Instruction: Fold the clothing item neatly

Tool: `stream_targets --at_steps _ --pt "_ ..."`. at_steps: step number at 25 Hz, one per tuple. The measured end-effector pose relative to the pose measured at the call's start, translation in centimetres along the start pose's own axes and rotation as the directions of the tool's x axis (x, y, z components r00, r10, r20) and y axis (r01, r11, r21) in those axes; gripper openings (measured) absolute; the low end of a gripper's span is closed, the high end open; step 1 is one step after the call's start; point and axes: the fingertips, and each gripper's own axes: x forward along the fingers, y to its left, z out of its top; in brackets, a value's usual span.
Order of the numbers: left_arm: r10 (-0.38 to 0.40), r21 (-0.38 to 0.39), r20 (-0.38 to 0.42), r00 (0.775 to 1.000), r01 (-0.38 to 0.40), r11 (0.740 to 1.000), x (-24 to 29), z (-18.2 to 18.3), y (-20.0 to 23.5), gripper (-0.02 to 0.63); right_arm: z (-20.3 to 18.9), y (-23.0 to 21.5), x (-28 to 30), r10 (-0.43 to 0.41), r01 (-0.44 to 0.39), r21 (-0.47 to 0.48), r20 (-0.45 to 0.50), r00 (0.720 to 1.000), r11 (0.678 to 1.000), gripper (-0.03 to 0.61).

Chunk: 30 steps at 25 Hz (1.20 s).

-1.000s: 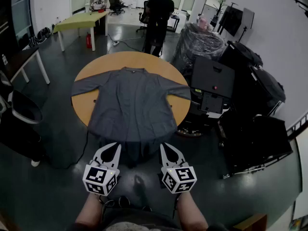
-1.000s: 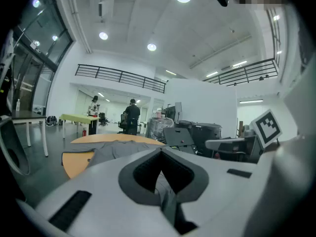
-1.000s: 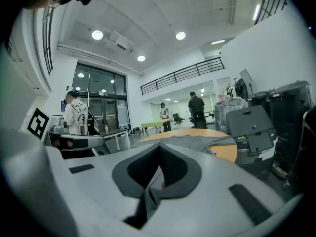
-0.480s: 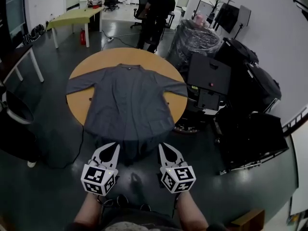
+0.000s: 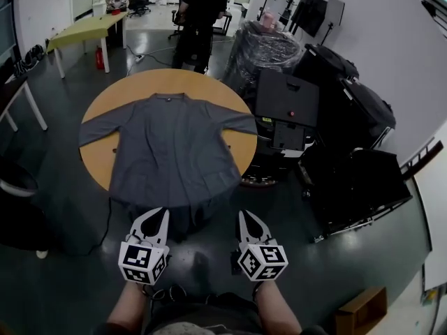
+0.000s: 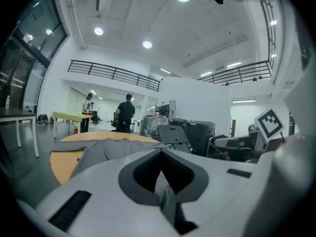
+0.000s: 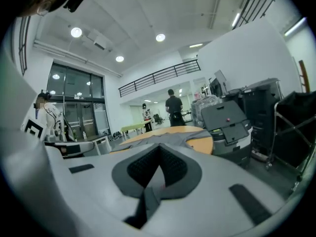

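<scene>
Short of the tabletop [image 5: 209,86], where the shirt [image 5: 171,149] lies spread flat for folding, I hold my left gripper [image 5: 158,215] and right gripper [image 5: 248,218] closed and empty.

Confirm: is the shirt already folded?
No, the grey shirt lies spread open and flat across the round table.
</scene>
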Motion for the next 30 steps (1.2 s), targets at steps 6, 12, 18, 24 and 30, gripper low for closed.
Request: stream_targets --at_steps 6,12,18,24,30 --pt "-0.017 0.042 -0.031 0.999 0.018 0.999 2.9 0.0 -2.6 0.008 0.4 -3.9 0.5 -0.017 0.016 0.037 0.038 0.999 0.999 -0.011" --pt "0.141 0.015 0.019 0.99 -0.141 0.99 6.4 0.9 -5.5 0.008 0.6 -9.8 2.4 0.051 -0.052 0.053 0.026 0.998 0.997 -0.011" --pt "0.207 0.021 0.046 0.977 -0.208 0.978 12.6 2.4 -12.5 0.008 3.1 -19.2 3.4 0.106 -0.107 0.02 0.018 0.994 0.994 -0.011" --pt "0.252 0.003 0.028 0.967 -0.252 0.968 17.4 1.9 -17.6 0.008 5.0 -26.7 4.2 0.125 -0.125 -0.029 0.003 0.992 0.992 -0.011" --pt "0.234 0.017 -0.019 0.972 -0.234 0.972 21.2 1.3 -20.0 0.008 5.0 -31.6 5.1 0.074 -0.074 0.008 -0.003 0.997 0.997 -0.011"
